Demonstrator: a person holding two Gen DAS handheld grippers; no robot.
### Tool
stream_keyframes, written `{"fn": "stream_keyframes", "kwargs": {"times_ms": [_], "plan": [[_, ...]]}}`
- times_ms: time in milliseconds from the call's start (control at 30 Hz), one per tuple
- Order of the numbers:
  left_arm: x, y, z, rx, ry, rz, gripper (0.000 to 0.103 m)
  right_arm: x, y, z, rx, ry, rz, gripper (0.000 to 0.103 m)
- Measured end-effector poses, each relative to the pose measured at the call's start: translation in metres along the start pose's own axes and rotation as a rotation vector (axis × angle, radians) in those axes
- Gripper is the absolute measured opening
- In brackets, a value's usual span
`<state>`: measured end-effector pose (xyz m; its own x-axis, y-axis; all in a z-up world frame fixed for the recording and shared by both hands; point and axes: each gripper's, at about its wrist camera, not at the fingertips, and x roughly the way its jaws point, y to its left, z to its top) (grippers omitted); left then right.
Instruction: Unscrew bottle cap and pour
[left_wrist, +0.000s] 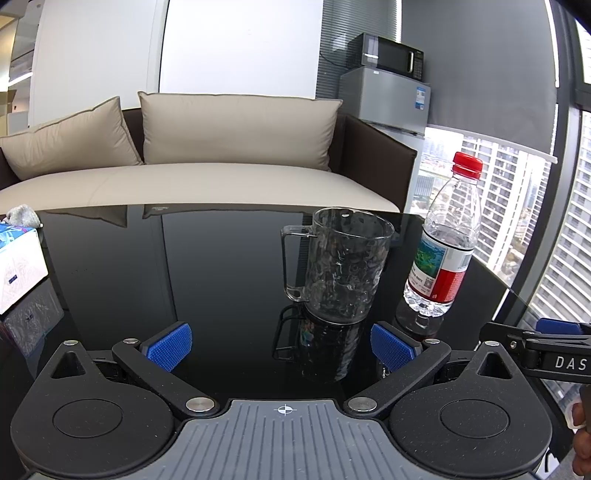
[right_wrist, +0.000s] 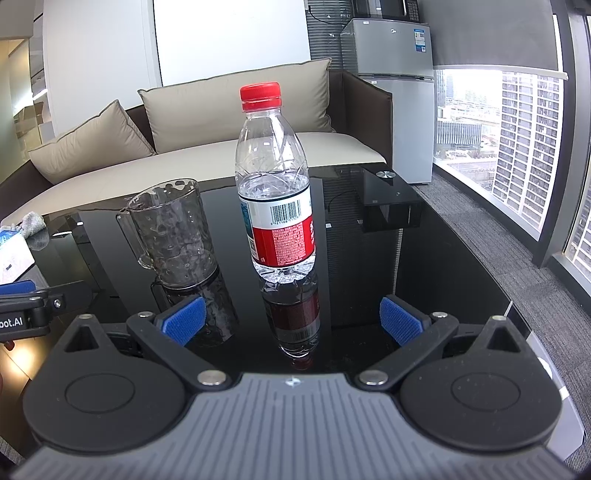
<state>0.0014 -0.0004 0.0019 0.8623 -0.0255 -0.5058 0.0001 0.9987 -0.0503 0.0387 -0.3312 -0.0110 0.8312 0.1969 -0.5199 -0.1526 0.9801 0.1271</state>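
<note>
A clear plastic water bottle (right_wrist: 275, 192) with a red cap (right_wrist: 260, 95) and a red-and-white label stands upright on the black glass table (right_wrist: 424, 266), partly filled. A clear glass mug (right_wrist: 173, 232) with a handle stands just left of it. My right gripper (right_wrist: 293, 325) is open and empty, a short way in front of the bottle. In the left wrist view, the mug (left_wrist: 345, 264) is ahead and slightly right, and the bottle (left_wrist: 445, 240) stands at the right. My left gripper (left_wrist: 280, 347) is open and empty, short of the mug.
A tissue box (left_wrist: 16, 264) with a grey cloth lies at the table's left edge. A small black box (right_wrist: 389, 201) sits at the far right of the table. A beige sofa (left_wrist: 184, 181) stands behind the table, with a fridge (right_wrist: 399, 92) and windows to the right.
</note>
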Motion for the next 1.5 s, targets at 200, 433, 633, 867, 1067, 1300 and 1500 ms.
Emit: {"fn": "stream_keyframes", "kwargs": {"times_ms": [200,433,633,867,1067,1300,1500], "plan": [[0.000,0.001,0.000,-0.002,0.000,0.000,0.102,0.000,0.000,0.000,-0.001,0.000,-0.001,0.103],[0.000,0.001,0.000,-0.001,-0.001,0.000,0.102,0.003,0.002,0.001,-0.001,0.000,-0.003,0.103],[0.000,0.001,-0.001,0.001,-0.001,-0.001,0.102,0.000,0.001,-0.001,0.000,-0.002,-0.005,0.103],[0.000,0.002,0.000,0.000,0.000,-0.003,0.102,0.000,0.000,-0.001,0.001,0.000,-0.010,0.103],[0.000,-0.001,-0.002,0.008,0.003,-0.019,0.102,0.000,-0.003,0.001,-0.005,-0.002,-0.018,0.103],[0.000,-0.008,-0.003,0.025,0.009,-0.069,0.102,0.001,-0.016,0.009,-0.040,-0.028,-0.054,0.103],[0.003,-0.021,-0.004,0.033,0.013,-0.132,0.102,0.005,-0.035,0.018,-0.045,-0.047,-0.098,0.103]]}}
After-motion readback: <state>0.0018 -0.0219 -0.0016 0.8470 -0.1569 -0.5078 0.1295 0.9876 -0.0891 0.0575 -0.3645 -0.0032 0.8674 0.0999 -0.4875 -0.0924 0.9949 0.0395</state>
